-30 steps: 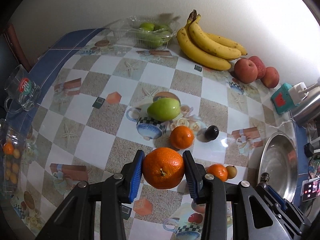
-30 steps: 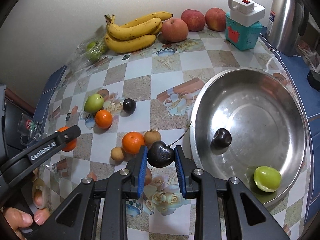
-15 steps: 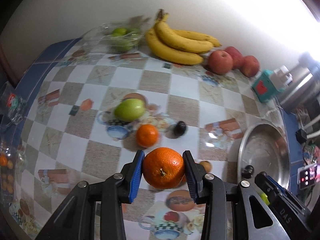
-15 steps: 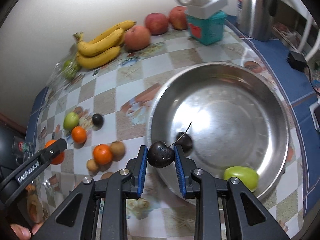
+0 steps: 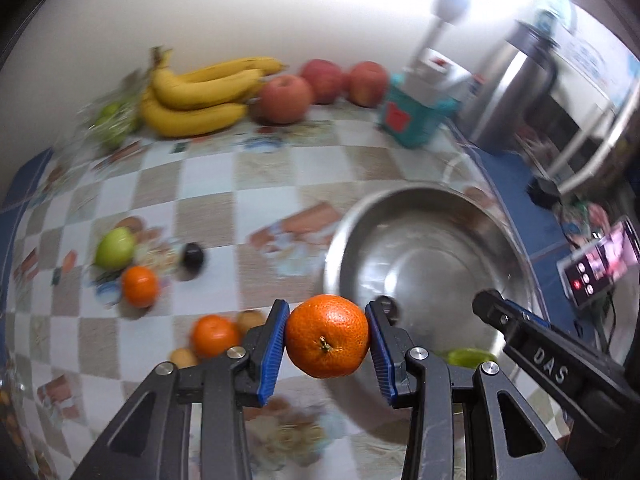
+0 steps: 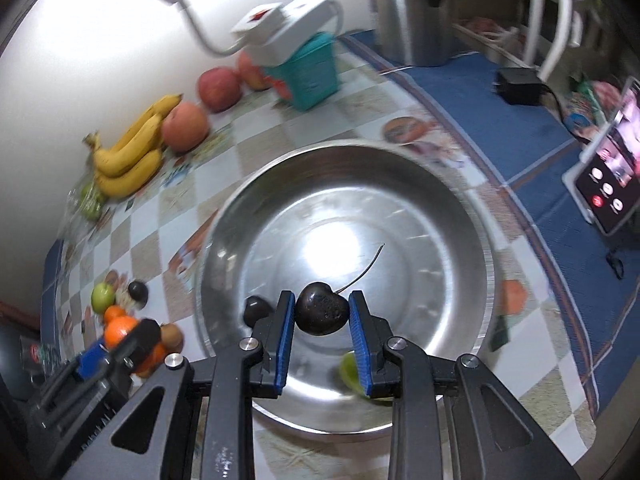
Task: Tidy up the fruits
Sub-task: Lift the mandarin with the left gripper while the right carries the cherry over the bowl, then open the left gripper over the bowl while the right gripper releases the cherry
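Observation:
My left gripper [image 5: 326, 336] is shut on an orange [image 5: 327, 336], held in the air at the left rim of the steel bowl [image 5: 424, 240]. My right gripper [image 6: 322, 314] is shut on a dark cherry [image 6: 321, 314] with a long stem, held above the inside of the same bowl [image 6: 400, 208]. In the bowl lie another dark cherry [image 6: 256, 309] and a green fruit [image 6: 349, 369], partly hidden by my fingers. The left gripper with its orange shows at the lower left of the right wrist view [image 6: 120, 330].
On the checked table left of the bowl lie two small oranges [image 5: 139, 286], a green apple [image 5: 115, 247], a dark cherry [image 5: 193, 255] and small brown fruits [image 5: 250, 320]. Bananas [image 5: 200, 96], red apples [image 5: 286, 98], a teal box [image 5: 416, 114], a kettle [image 5: 516, 92] stand behind. A phone [image 6: 608, 184] stands right.
Both grippers have moved right toward the bowl with their fruit. The cherry is now over the bowl's inside; the orange has come to the bowl's left rim.

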Available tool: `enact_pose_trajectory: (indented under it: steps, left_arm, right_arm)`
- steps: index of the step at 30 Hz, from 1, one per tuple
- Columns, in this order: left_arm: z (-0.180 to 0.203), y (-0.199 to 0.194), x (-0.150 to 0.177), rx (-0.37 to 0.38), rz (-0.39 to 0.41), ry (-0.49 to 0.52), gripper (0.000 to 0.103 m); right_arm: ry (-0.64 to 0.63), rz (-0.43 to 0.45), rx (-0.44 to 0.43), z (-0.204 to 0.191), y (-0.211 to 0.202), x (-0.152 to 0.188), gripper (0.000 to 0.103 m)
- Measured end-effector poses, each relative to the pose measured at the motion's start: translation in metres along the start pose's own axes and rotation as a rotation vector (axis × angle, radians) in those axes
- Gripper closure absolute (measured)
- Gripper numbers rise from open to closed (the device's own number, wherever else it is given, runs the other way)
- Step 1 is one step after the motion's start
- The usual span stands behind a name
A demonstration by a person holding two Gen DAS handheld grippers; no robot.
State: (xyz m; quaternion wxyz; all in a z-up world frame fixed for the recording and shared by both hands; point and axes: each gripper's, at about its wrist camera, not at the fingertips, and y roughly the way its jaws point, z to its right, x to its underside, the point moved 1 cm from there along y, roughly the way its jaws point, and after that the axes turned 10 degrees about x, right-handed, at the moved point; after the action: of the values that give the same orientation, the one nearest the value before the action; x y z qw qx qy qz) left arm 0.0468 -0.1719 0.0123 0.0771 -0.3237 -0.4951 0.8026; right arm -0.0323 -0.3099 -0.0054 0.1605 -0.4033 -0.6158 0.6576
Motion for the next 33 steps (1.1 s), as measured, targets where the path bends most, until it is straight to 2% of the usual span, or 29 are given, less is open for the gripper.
enact_pose_trajectory:
  steps: [6,10,18,33]
  left_arm:
    - [0.028,0.017,0.003,0.045,-0.026,0.075,0.061]
    - [0.037,0.028,0.006,0.038,-0.057,0.1,0.061]
    - [0.04,0.048,0.015,0.023,-0.115,0.113,0.061]
    - [0.045,0.062,0.02,0.006,-0.15,0.135,0.06]
  right_arm:
    - [0.065,-0.011,0.033,0.026,0.006,-0.003,0.074]
    - [0.063,-0.03,0.041,0.027,0.013,-0.003,0.074]
    - [0.047,-0.086,0.055,0.022,0.033,0.002,0.074]
    - [0.021,-0.121,0.077,0.017,0.043,0.004,0.074]
